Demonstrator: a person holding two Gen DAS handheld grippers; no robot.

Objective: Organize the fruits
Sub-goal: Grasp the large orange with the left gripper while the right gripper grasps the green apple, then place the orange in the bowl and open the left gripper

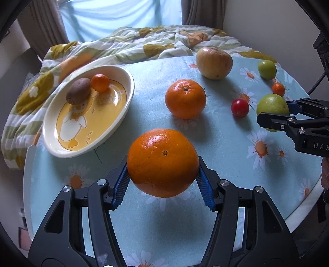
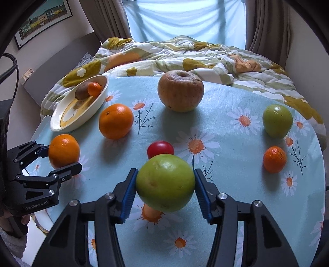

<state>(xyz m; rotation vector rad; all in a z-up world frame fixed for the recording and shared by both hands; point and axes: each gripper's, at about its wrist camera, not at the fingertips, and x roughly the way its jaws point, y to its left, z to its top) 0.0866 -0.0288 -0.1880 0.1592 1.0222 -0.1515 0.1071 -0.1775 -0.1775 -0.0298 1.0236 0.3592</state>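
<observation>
1. Your left gripper (image 1: 163,178) points steeply down, blue pads (image 1: 120,184) clamped on an orange (image 1: 162,162).
2. Your right gripper (image 2: 165,189) points steeply down, pads on a green fruit (image 2: 165,182).

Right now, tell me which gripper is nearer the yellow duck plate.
Left. The left gripper, clamping an orange, sits just beside the plate; the right gripper, around a green apple, is across the table.

A home bedroom; rumpled quilt (image 2: 185,55), curtained window (image 2: 185,18), framed picture (image 2: 44,19).
</observation>
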